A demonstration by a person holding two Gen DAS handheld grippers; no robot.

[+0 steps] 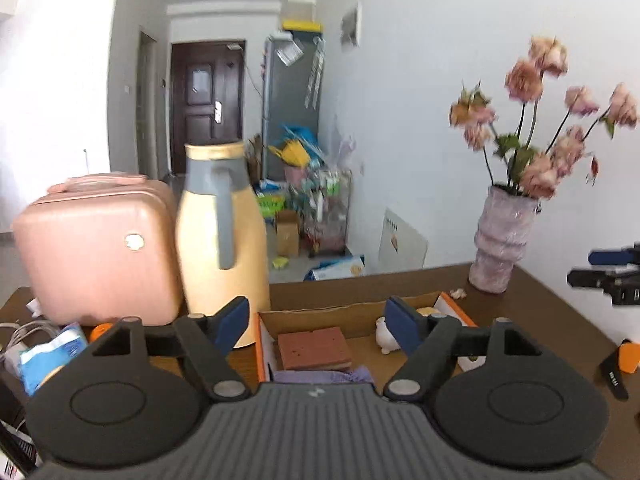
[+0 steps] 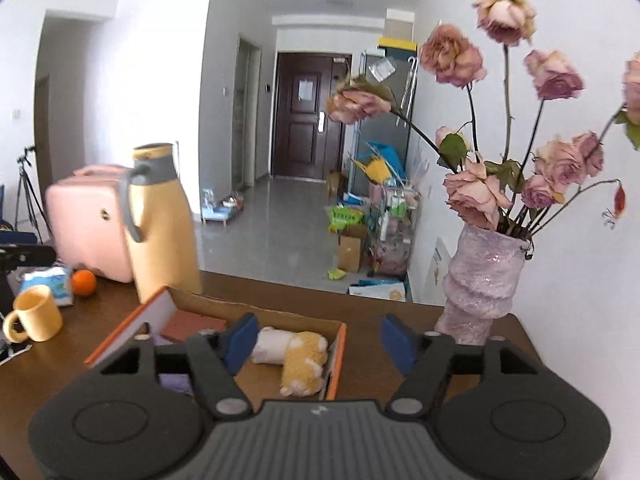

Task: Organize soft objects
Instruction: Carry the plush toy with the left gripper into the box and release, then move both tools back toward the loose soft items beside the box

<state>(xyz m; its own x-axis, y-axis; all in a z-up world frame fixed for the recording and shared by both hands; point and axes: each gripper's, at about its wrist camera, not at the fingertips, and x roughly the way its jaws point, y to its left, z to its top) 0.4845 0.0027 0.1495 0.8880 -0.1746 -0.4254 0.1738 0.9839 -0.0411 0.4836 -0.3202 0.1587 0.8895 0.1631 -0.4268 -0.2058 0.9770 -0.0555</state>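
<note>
Soft objects lie inside a shallow cardboard box [image 2: 336, 344] with orange outer walls, set on the brown table [image 2: 60, 364]. Left gripper [image 1: 318, 322]: jaws spread wide, nothing between the blue pads [image 1: 232, 322]; it hovers above the near end of the box [image 1: 344, 312]. Seen between its fingers are a brick-red sponge block [image 1: 314, 348], a lilac cloth [image 1: 324, 376] at the near edge just below the block, and a white plush [image 1: 386, 336] partly hidden behind the right pad. Right gripper [image 2: 318, 344]: jaws likewise spread wide and empty, positioned above the right end of the box. A white and tan plush dog [image 2: 294, 358] lies on its side against the right wall of the box; the red sponge block [image 2: 192, 326] sits toward the far left corner, and part of the lilac cloth [image 2: 176, 384] shows behind the left finger.

Beyond the box, a cream thermos jug [image 1: 222, 244] with a grey handle stands upright just behind its left corner, with a pink hard case [image 1: 96, 252] beside it. An orange fruit [image 2: 84, 282], a blue-white tissue pack [image 2: 52, 284] and a cream mug [image 2: 36, 312] stand left of the box. A lilac vase [image 2: 480, 280] holding dried roses [image 2: 476, 192] stands at the far right corner of the table, near the wall.
</note>
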